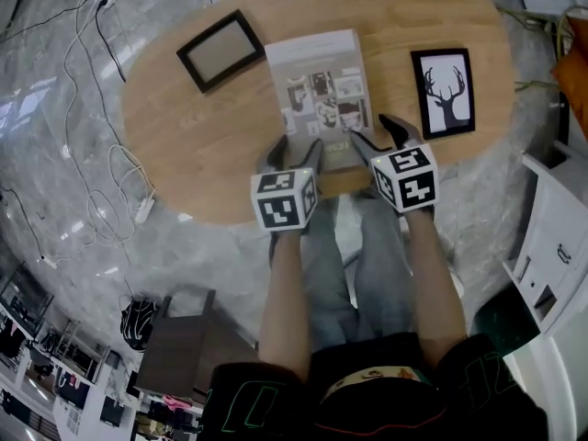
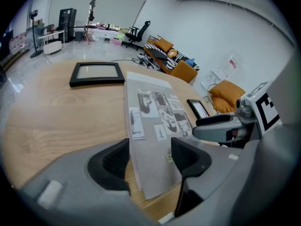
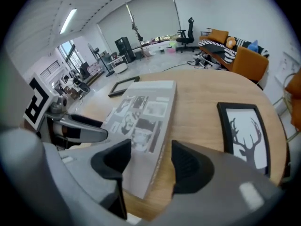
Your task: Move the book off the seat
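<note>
Both tongs are sitting wide open right now, neither one clamping anything. The left tongs (image 1: 296, 151) are straddling the near left corner of the book (image 1: 322, 85), and the right tongs (image 1: 377, 134) are doing the same at the near right corner.

In the left gripper view, the left tongs (image 2: 149, 159) are showing one pad out over bare wood and the other over the cover, with the book's (image 2: 157, 112) side edge running up the gap between them. Nothing is getting pinched. The right tongs (image 3: 149, 161) are mirroring that, with the book's (image 3: 143, 109) other edge passing between two pads that are well apart.

The book itself is lying flat and face up on the oval wooden tabletop (image 1: 184, 145), roughly in the middle. It's sitting between an empty black frame (image 1: 220, 50) on the left and a deer picture (image 1: 443, 92) on the right, not touching either, with its near end close to the tabletop's front edge.

Progress-wise, I'm reading this as pretty much done. The book is resting on the tabletop and not on any seat, and it's looking stable and square.

As far as I can judge, the only thing remaining is pulling both tongs back toward the person so they're clearing the corners without nudging the book. If the plan is actually to shift it further, they'd need to close on something first, because at this point they're just hovering around the edges.
</note>
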`<state>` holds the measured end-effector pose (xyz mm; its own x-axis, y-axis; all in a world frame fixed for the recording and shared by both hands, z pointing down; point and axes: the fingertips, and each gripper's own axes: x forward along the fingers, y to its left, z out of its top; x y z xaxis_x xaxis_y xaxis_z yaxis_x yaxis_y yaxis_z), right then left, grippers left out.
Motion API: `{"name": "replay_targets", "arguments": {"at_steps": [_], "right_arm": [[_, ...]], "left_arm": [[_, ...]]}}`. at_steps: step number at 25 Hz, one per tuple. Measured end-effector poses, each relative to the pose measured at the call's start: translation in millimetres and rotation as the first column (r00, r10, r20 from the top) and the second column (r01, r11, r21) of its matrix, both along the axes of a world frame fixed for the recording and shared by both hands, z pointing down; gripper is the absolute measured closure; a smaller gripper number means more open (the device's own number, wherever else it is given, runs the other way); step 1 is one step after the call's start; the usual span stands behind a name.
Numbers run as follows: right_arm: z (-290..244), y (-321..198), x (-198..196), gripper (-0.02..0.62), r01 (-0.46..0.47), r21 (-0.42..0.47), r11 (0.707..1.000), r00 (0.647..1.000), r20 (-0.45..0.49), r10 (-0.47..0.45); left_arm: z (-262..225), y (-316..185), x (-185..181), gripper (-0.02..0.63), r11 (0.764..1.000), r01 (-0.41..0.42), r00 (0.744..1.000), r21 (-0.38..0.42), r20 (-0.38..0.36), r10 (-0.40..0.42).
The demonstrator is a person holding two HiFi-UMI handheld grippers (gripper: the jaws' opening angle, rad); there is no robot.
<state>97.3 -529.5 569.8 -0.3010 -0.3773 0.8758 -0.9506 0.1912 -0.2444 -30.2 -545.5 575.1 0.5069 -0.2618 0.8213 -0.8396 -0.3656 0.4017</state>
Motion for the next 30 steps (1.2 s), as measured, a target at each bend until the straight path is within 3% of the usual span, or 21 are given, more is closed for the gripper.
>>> {"name": "replay_targets", "arguments": {"at_steps": [2,4,6,7,12,17,21,23,26,30], "right_arm": [[-17,-10,9,0.324,-0.017,0.029,0.999,0.999,0.044,0.016],[-38,-17,14,0.338,0.003,0.061,0.998,0.997,0.072,-0.008],[-63,-20,20,0.477,0.041,0.098,0.994,0.997,0.056,-0.046],[-76,-22,23,0.491,0.055,0.115,0.992,0.997,0.052,-0.062],[-155,-39,32,0.587,0.119,0.231,0.966,0.99,0.051,-0.134],[-243,-70,46,0.591,0.055,0.375,0.925,0.977,0.172,-0.128],[-309,-84,59,0.592,0.038,0.483,0.875,0.976,0.17,-0.136],[-341,-92,67,0.592,0.024,0.527,0.849,0.979,0.158,-0.126],[-384,-97,74,0.592,-0.006,0.587,0.81,0.98,0.165,-0.112],[-452,-117,74,0.591,0.015,0.708,0.706,0.982,0.123,-0.144]], "left_arm": [[-14,-9,-4,0.356,0.998,0.062,0.998,0.029,0.007,-0.063],[-38,-19,-3,0.462,0.987,0.139,0.99,0.086,-0.007,-0.139],[-69,-27,4,0.565,0.971,0.193,0.981,0.141,-0.03,-0.19],[-85,-31,9,0.592,0.964,0.211,0.977,0.161,-0.042,-0.207],[-173,-49,28,0.595,0.916,0.301,0.952,0.265,-0.13,-0.275],[-262,-73,18,0.595,0.815,0.429,0.903,0.39,-0.204,-0.377],[-334,-75,8,0.595,0.729,0.476,0.879,0.493,-0.238,-0.413],[-366,-72,11,0.595,0.687,0.469,0.881,0.555,-0.237,-0.41],[-410,-68,25,0.595,0.636,0.395,0.912,0.663,-0.198,-0.361],[-474,-78,29,0.595,0.539,0.335,0.93,0.773,-0.178,-0.322]]}}
